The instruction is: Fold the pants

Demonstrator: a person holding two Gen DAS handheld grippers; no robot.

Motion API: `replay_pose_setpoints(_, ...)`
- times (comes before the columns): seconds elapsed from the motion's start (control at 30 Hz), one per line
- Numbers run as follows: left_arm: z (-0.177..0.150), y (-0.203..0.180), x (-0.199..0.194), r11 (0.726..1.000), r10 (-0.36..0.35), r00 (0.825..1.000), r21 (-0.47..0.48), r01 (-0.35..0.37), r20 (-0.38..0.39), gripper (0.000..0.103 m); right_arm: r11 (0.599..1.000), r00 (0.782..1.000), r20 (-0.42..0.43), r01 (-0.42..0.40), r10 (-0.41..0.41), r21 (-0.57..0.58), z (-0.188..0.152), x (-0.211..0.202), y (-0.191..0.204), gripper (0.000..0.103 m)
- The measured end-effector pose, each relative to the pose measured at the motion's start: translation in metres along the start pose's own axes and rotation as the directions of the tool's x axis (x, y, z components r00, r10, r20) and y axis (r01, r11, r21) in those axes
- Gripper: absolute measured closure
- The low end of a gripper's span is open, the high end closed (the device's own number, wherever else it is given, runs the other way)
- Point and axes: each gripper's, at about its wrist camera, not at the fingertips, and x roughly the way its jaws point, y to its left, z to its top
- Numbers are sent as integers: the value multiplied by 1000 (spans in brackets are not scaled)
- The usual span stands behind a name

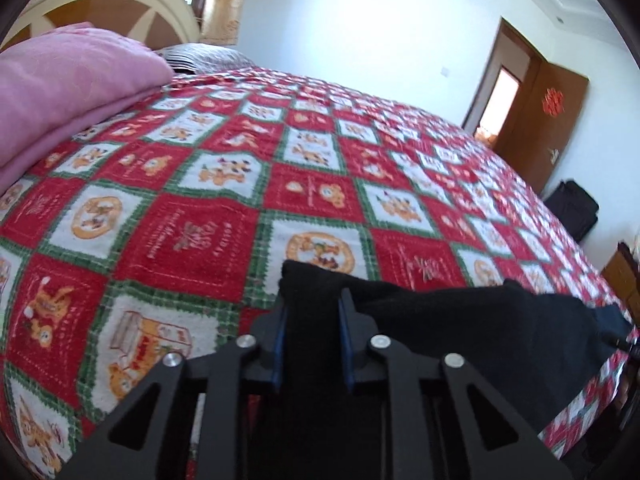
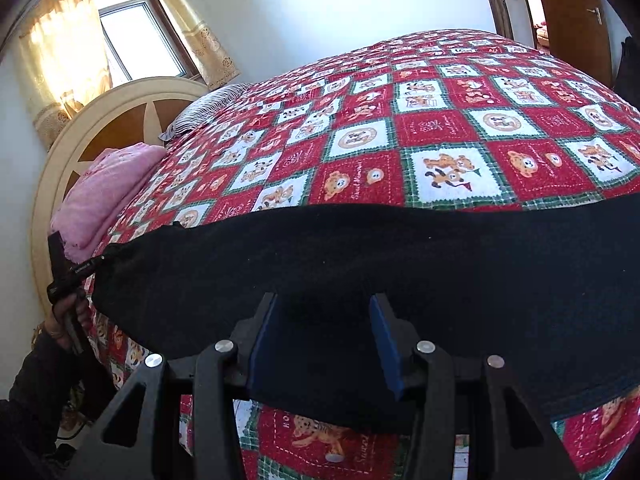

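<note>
Black pants (image 1: 460, 328) lie along the near edge of the bed, stretched out sideways in the right wrist view (image 2: 360, 256). My left gripper (image 1: 312, 300) is shut on one end of them, and a narrow fold of black cloth stands up between its blue pads. My right gripper (image 2: 324, 300) holds its jaws further apart, with a thick band of the same cloth filling the gap between the pads, so it looks shut on the pants. Their lower edge hangs over the bedside. A person's hand (image 2: 64, 316) holding the left gripper shows at the far left of the right wrist view.
A red, white and green checked quilt (image 1: 200, 220) covers the bed. A folded pink blanket (image 1: 72, 80) and a striped pillow (image 2: 208, 112) lie by the cream headboard (image 2: 80, 136). A brown door (image 1: 540, 120) stands open beyond the bed, with a black bag (image 1: 572, 208) on the floor.
</note>
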Motion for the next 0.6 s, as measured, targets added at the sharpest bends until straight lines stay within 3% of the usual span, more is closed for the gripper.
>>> replay_pose_setpoints(0.07,4,4,-2,1000,24,999,-8,-24,25,81,1000,1000,1,-1,1,-20,-1,0,6,55)
replay_pose_setpoints(0.27,0,16,11,999,30,1000,-27,-30,3,82,995,1000,-2,-29,28,-95,-5,3,28,55)
replay_pose_setpoints(0.43,4,2,-7,994,91,995,51,-93,44,62,988,998,-41,-58,53,-141,-9,18,48,55)
replay_pose_setpoints(0.5,6,-4,-20,987,126,988,88,-134,87,44,980,996,-55,-80,71,-180,-9,24,63,55)
replay_pose_setpoints(0.53,6,-8,-28,984,137,984,101,-148,111,40,972,994,-69,-93,80,-214,-10,29,75,55)
replay_pose_setpoints(0.6,3,-20,-41,983,118,983,123,-135,141,33,959,992,-88,-114,94,-260,-13,38,93,55)
